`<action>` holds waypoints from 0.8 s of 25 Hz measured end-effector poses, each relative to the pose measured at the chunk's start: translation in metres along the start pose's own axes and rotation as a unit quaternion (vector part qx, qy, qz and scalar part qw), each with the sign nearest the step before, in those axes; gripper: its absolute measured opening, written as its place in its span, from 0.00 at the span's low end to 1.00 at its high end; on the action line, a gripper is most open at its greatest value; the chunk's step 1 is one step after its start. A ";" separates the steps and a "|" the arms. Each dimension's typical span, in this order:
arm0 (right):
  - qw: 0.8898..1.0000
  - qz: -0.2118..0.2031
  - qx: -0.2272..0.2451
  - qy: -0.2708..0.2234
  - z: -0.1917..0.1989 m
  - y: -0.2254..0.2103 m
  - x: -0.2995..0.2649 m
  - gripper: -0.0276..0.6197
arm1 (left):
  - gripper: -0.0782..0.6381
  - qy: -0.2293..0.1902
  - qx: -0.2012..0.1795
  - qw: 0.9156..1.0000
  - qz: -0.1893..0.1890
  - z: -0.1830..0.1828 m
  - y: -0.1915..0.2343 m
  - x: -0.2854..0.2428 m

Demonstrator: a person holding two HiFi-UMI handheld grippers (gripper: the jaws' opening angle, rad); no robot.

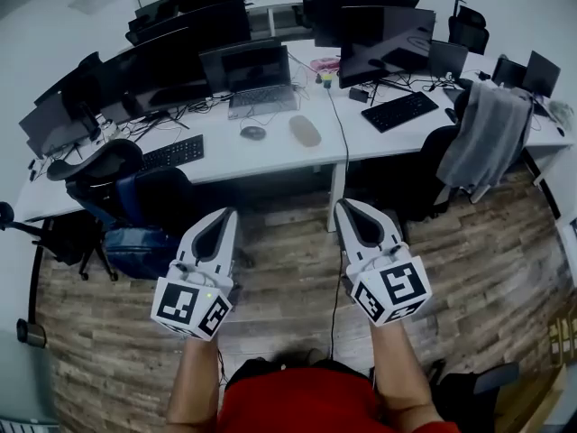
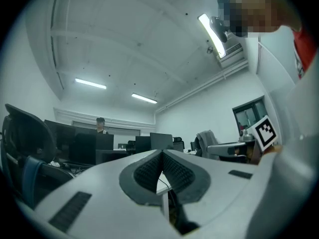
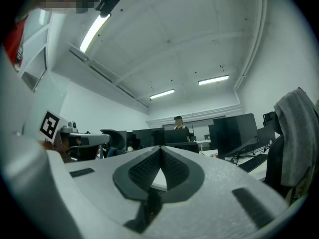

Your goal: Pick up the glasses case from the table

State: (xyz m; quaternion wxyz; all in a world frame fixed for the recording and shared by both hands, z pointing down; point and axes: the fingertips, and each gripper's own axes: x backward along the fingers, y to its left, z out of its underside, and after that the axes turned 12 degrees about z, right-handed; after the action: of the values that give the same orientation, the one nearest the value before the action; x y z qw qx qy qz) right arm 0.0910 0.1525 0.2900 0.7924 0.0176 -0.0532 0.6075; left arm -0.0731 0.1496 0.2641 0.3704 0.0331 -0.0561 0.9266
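Note:
The tan oval glasses case (image 1: 305,131) lies on the white desk (image 1: 270,152), right of a dark mouse (image 1: 253,133) and in front of an open laptop (image 1: 252,79). Both grippers hang over the wooden floor, well short of the desk. My left gripper (image 1: 227,212) is shut with nothing between its pads. My right gripper (image 1: 344,205) is shut and empty too. In the left gripper view the closed jaws (image 2: 160,154) point nearly level toward the monitors. The right gripper view shows the same closed jaws (image 3: 160,151). The case does not show in either gripper view.
A black office chair (image 1: 117,183) with a blue bag stands at the left of the desk. Another chair with a grey garment (image 1: 487,133) stands at the right. Keyboards (image 1: 399,111), monitors (image 1: 383,39) and cables cover the desk. A person stands at the far desks (image 3: 178,122).

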 end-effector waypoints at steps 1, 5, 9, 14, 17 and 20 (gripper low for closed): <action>1.000 -0.003 0.000 0.000 0.001 -0.005 -0.001 0.05 | 0.12 0.000 -0.002 1.000 -0.004 0.001 -0.002 -0.006; 1.000 -0.014 0.001 0.004 0.007 -0.020 -0.011 0.05 | 0.12 0.005 -0.006 1.000 -0.018 0.004 -0.004 -0.024; 1.000 -0.018 -0.002 0.005 0.011 -0.031 -0.028 0.05 | 0.12 0.007 -0.011 1.000 -0.023 0.008 0.003 -0.043; 1.000 -0.019 0.005 0.006 0.020 -0.039 -0.067 0.05 | 0.12 0.000 -0.015 1.000 -0.027 0.017 0.033 -0.069; 1.000 -0.012 0.013 0.014 0.030 -0.046 -0.100 0.05 | 0.12 -0.005 -0.015 1.000 -0.027 0.027 0.060 -0.089; 0.999 -0.005 0.024 0.021 0.039 -0.050 -0.140 0.05 | 0.12 -0.010 -0.008 1.000 -0.025 0.038 0.095 -0.112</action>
State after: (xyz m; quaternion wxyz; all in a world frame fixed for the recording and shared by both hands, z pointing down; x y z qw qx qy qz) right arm 0.1014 0.0012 0.3153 0.7960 0.0243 -0.0213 0.6045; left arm -0.0574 -0.0003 0.2831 0.3933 0.0407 -0.0668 0.9161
